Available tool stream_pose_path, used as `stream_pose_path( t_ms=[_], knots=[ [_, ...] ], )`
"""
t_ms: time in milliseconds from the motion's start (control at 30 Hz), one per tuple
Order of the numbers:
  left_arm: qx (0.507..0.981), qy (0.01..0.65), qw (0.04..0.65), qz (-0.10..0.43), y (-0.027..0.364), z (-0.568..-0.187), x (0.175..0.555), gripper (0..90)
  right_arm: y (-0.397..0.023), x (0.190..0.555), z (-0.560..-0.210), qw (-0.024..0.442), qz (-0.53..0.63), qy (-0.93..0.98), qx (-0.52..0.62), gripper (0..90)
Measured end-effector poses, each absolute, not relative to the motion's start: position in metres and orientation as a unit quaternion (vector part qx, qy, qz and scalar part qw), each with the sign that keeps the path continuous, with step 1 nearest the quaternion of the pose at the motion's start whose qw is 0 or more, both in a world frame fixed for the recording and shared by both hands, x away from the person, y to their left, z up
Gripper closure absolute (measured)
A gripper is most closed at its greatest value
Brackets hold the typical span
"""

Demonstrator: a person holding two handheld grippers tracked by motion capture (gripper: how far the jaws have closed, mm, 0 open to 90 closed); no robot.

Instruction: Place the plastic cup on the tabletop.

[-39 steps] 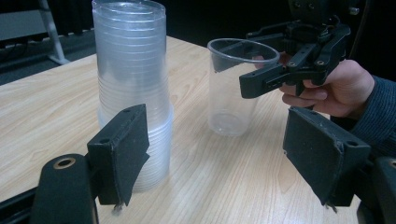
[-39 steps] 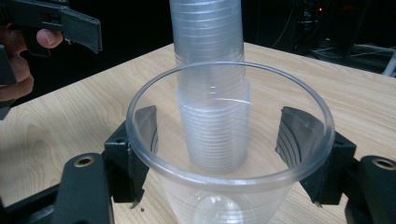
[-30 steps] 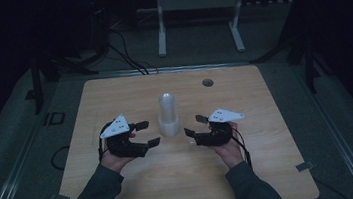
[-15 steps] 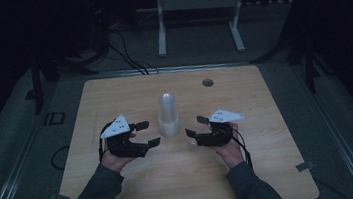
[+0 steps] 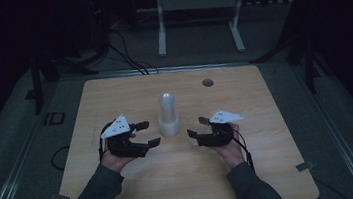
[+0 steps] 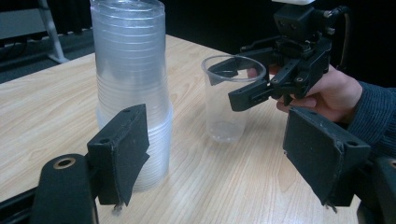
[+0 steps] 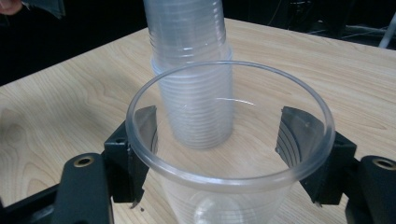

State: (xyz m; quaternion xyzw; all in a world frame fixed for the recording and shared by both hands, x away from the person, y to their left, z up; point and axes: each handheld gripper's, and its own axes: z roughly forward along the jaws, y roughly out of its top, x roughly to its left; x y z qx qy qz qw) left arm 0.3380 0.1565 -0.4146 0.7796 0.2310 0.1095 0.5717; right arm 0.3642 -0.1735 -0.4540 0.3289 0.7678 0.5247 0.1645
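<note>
I look down on a pale wooden worktop (image 5: pixel 125 196) in a dim room. At its middle stands a tall stack of clear plastic cups (image 5: pixel 168 114), upright. My right gripper (image 5: pixel 199 129) sits to the right of the stack, its jaws clenched on a single clear plastic cup (image 7: pixel 231 154); in the right gripper view a black pad presses each side of the cup just under its rim, and the stack rises close behind it. In the left gripper view that cup (image 6: pixel 229 99) stands upright on the worktop, near the stack (image 6: pixel 131 88) but apart from it. My left gripper (image 5: pixel 148 134) rests left of the stack, jaws released and wide, grasping nothing, with the stack just beyond one of them.
</note>
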Motion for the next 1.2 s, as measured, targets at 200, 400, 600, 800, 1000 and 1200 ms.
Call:
stream_pose_path(
  t_ms=[200,400,600,800,1000,1200],
  knots=[
    [0.779,0.231,0.572,0.109,0.157,-0.415,0.338,22.6,-0.174,0.365,-0.458,0.167,0.518,0.770,0.332,28.8],
    [0.779,0.231,0.572,0.109,0.157,-0.415,0.338,22.7,-0.174,0.366,-0.461,0.168,0.514,0.773,0.333,28.8],
    [0.779,0.231,0.572,0.110,0.156,-0.415,0.338,22.6,-0.174,0.367,-0.465,0.170,0.506,0.777,0.335,28.5],
    [0.779,0.231,0.572,0.110,0.156,-0.415,0.338,22.6,-0.174,0.367,-0.469,0.171,0.501,0.780,0.334,28.2],
    [0.779,0.232,0.572,0.110,0.157,-0.415,0.338,22.6,-0.174,0.367,-0.470,0.175,0.497,0.783,0.331,28.0],
    [0.779,0.232,0.572,0.109,0.156,-0.415,0.338,22.6,-0.174,0.366,-0.472,0.176,0.493,0.786,0.330,28.0]
  ],
)
